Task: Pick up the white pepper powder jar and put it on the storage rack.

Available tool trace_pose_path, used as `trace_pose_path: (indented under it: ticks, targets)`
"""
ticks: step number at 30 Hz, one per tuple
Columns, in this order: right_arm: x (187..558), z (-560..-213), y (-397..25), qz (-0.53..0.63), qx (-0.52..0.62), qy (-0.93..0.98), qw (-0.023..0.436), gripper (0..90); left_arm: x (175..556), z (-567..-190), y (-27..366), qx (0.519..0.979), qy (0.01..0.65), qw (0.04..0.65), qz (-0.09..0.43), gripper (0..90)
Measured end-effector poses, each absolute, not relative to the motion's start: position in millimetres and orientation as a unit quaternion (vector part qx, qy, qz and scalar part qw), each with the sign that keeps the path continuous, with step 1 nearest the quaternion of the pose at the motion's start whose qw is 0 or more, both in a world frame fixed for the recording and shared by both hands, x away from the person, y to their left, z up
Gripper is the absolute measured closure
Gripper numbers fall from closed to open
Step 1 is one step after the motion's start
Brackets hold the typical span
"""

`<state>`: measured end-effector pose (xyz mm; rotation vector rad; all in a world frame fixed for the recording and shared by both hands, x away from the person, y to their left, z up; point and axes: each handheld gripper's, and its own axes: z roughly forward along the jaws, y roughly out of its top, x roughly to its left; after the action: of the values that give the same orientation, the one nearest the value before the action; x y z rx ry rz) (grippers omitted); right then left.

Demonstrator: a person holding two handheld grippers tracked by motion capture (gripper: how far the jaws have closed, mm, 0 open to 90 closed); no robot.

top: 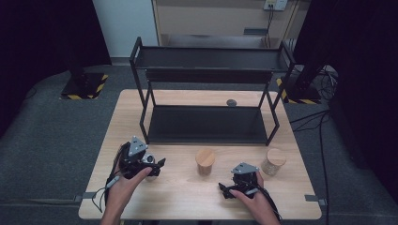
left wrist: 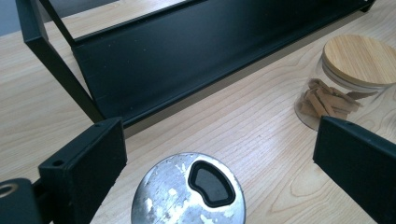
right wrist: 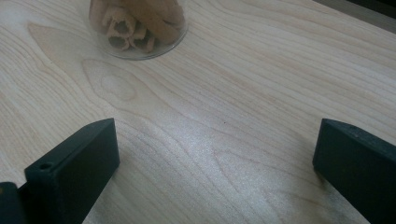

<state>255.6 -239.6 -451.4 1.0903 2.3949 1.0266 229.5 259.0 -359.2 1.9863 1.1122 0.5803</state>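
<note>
**Reaching for a metal-lidded jar beside the black rack**

High view: looking down on a light wooden table [top: 187, 197] carrying a black two-level rack [top: 206, 93] toward its far side. Holding the left gripper [top: 152, 169] at the front left of the table, right at a small metal-lidded jar [top: 149, 159], itself standing just in front of the rack's left corner. Resting the right gripper [top: 230, 190] low at the front right, on bare wood. Standing between the two grippers, a bamboo-lidded jar [top: 205, 161]; standing farther right, a second bamboo-lidded jar [top: 273, 161], just beside the right hand [top: 256, 199]. Lying behind the rack's lower shelf, a small dark disc [top: 231, 102].

Left gripper view: keeping the jaws wide apart, one at each side of the picture. Sitting between them at the bottom edge, the scratched round lid of the metal-lidded jar [left wrist: 187, 191], with a dark kidney-shaped insert; touching neither jaw. Showing beyond it the lower shelf of the rack [left wrist: 196, 60], and at the right the bamboo-lidded jar [left wrist: 345, 79] with brown pieces inside.

Right gripper view: keeping the jaws wide apart as well, gripping nothing, with bare table [right wrist: 224, 116] between them. Standing at the top left, well apart from the jaws, a glass jar base [right wrist: 140, 23] with curled brown pieces inside.
</note>
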Motion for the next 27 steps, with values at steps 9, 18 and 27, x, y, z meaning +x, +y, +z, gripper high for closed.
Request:
trace_pose_path:
  ticks: [9, 18, 27]
  targets:
    - [256, -451, -239, 0.359, 0.381, 0.837, 0.158, 0.4, 229, -370, 264, 0.78, 0.44, 0.381, 0.229, 1.4]
    - [256, -451, -239, 0.359, 0.382, 0.837, 0.158, 0.4, 228, -383, 270, 0.78, 0.443, 0.377, 0.232, 1.3]
    - [256, -451, -240, 0.359, 0.383, 0.837, 0.156, 0.4, 223, -403, 274, 0.778, 0.444, 0.377, 0.236, 1.1]
